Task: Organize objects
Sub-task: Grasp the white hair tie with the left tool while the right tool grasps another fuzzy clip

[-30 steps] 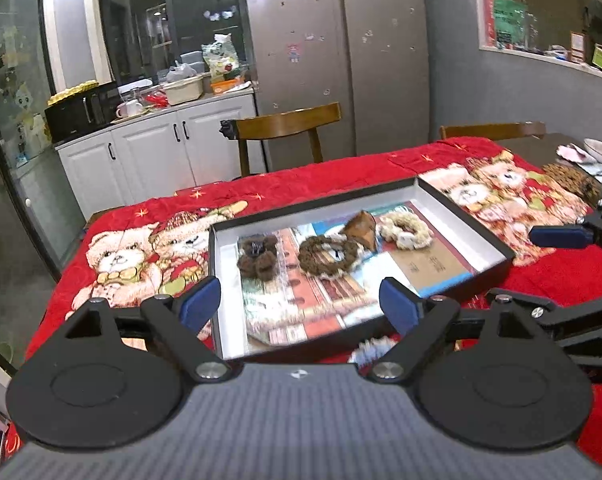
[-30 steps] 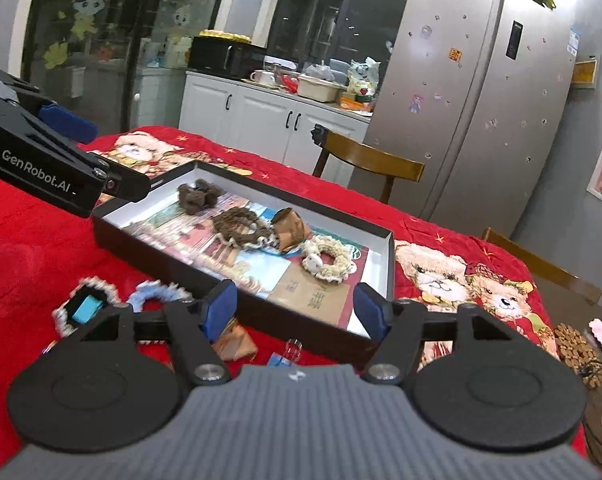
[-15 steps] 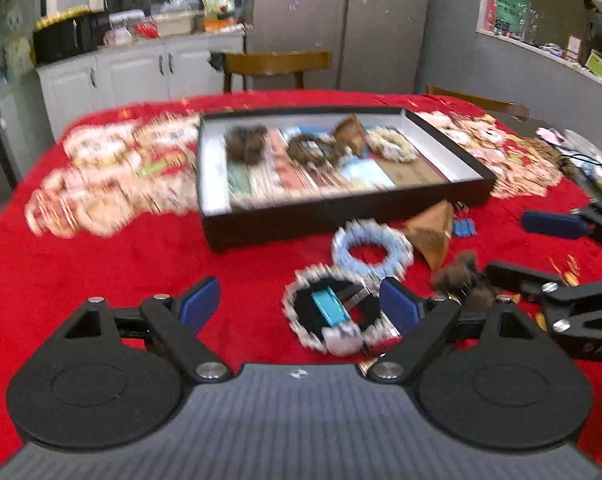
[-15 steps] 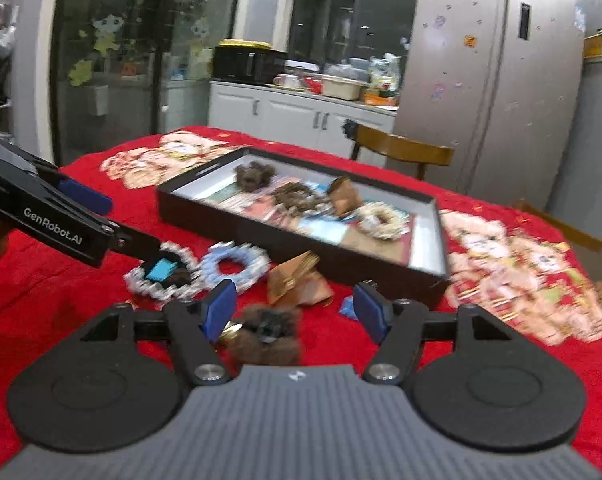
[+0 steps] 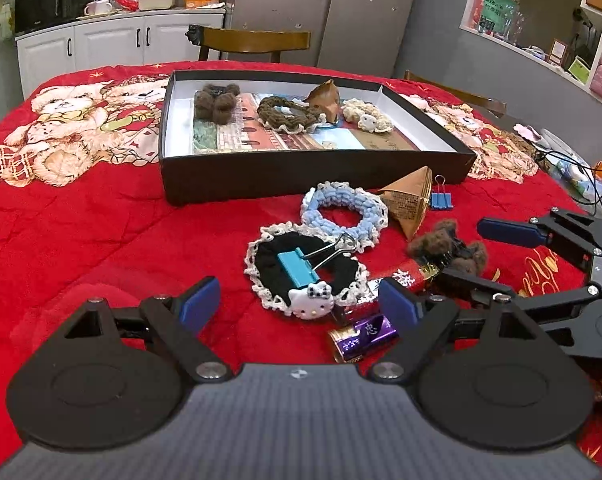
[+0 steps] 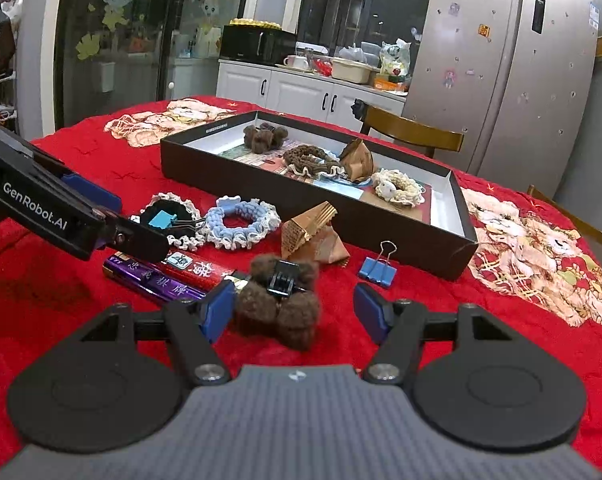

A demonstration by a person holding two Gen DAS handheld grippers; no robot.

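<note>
A black box [image 5: 301, 178] [image 6: 301, 200] on the red cloth holds a brown fuzzy clip, a brown scrunchie, a folded paper cone and a cream scrunchie. Loose in front lie a black lace scrunchie [image 5: 301, 272] with a cat charm and a teal binder clip, a blue scrunchie [image 5: 343, 212], a paper cone [image 5: 411, 200] and a brown fuzzy clip [image 6: 279, 300]. My left gripper [image 5: 298, 306] is open, low over the black scrunchie. My right gripper [image 6: 295, 310] is open, with the brown fuzzy clip between its fingers and its left pad close to it.
A blue binder clip [image 6: 377, 268] lies by the box's near corner. A purple tube [image 5: 361, 338] and a red tube [image 6: 205, 268] lie between the two grippers. Wooden chairs stand behind the table, with a fridge and white cabinets beyond. Cables and clutter sit at the table's right edge.
Both grippers have come down and tilted from the box toward the loose items in front of it. The scrunchie and the brown clip now sit closer, between the fingers.
</note>
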